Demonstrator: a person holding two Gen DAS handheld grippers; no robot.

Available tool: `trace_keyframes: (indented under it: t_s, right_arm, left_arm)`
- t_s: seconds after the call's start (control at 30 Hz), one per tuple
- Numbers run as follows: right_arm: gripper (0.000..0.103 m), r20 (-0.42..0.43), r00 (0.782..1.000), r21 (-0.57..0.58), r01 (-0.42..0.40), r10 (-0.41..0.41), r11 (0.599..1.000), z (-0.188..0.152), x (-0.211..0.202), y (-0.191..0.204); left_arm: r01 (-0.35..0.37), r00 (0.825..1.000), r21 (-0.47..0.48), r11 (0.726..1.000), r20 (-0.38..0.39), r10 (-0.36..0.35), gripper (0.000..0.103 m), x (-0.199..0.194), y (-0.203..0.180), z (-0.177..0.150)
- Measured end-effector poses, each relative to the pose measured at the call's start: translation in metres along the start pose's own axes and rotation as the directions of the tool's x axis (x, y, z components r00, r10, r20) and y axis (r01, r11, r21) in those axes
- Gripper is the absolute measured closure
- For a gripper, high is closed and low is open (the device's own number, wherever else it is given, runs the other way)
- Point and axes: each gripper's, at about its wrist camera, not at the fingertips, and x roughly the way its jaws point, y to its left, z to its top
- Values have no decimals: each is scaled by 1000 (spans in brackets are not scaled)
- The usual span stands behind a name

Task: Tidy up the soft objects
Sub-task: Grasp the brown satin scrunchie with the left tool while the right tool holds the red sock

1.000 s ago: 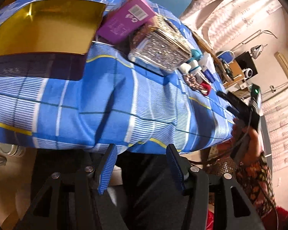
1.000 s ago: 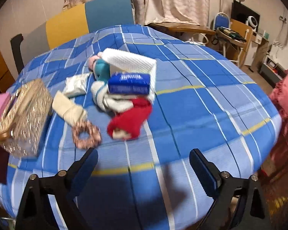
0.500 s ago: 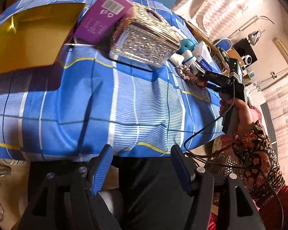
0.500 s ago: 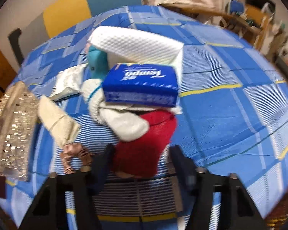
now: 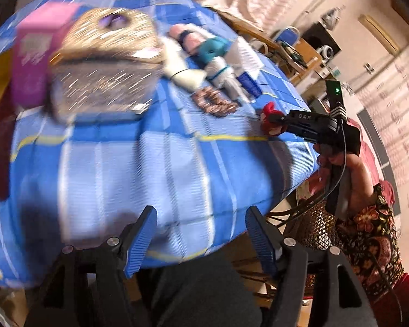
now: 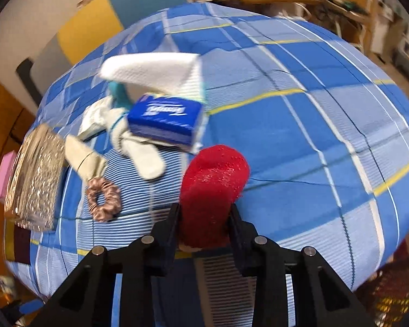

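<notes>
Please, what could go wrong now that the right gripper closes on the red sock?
1. The right gripper is closing on only one end of the red sock; the soft cloth may slip out when lifted.
2. The blue tissue pack lies just beyond the sock and could be dragged or knocked.
3. The left gripper, opening, holds nothing.

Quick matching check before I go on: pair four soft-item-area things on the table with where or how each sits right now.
Things:
1. red sock
2. blue tissue pack
3. pink scrunchie
4. glittery gold box

States:
A. lies flat on the tablecloth, to the left of the red sock
B. rests on the pile of white cloths
C. between the right gripper's closing jaws
D. at the left edge of the table, next to a pink box

Pairs: 1-C, 2-B, 3-A, 4-D
</notes>
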Motion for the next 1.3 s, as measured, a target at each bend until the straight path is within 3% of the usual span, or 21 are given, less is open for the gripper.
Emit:
trace_keyframes:
  t_s: [0.27, 0.47, 0.53, 0.83, 0.93, 0.97, 1.07, 1.2, 1.3]
  right_arm:
    - [69, 2, 998, -6, -63, 63, 998, -2, -5, 8]
    - [69, -11, 997, 8, -76, 76, 997, -1, -2, 7]
    - [69, -12, 996, 22, -83, 84, 996, 1, -2, 4]
    - [69, -42, 992, 64, -115, 117, 991, 2, 4, 2]
    - [69, -42, 992, 70, -117, 121, 991, 2, 4, 2]
    - [69, -43, 992, 70, -118, 121, 990, 2, 4, 2]
    - [69, -42, 992, 68, -116, 119, 991, 2, 3, 2]
    - [69, -51, 992, 61, -110, 113, 992, 1, 5, 3]
    - [69, -53, 993, 54, -106, 109, 993, 1, 6, 5]
  left_arm:
    - [-76, 995, 117, 990, 67, 68, 30, 50, -41, 62]
    - [-166, 985, 126, 978, 70, 158, 29, 102, -47, 102]
    - [-165, 985, 117, 979, 70, 158, 28, 114, -43, 111]
    - [-171, 985, 151, 974, 53, 165, 29, 147, -41, 124]
    - [-170, 984, 163, 972, 83, 158, 30, 148, -40, 120]
    - [-168, 984, 161, 972, 86, 156, 36, 147, -39, 120]
    - [-198, 979, 175, 965, 90, 184, 70, 146, -37, 122]
    - [-179, 983, 204, 962, 72, 168, 83, 142, -36, 119]
    - [-183, 982, 217, 959, 83, 168, 85, 135, -36, 111]
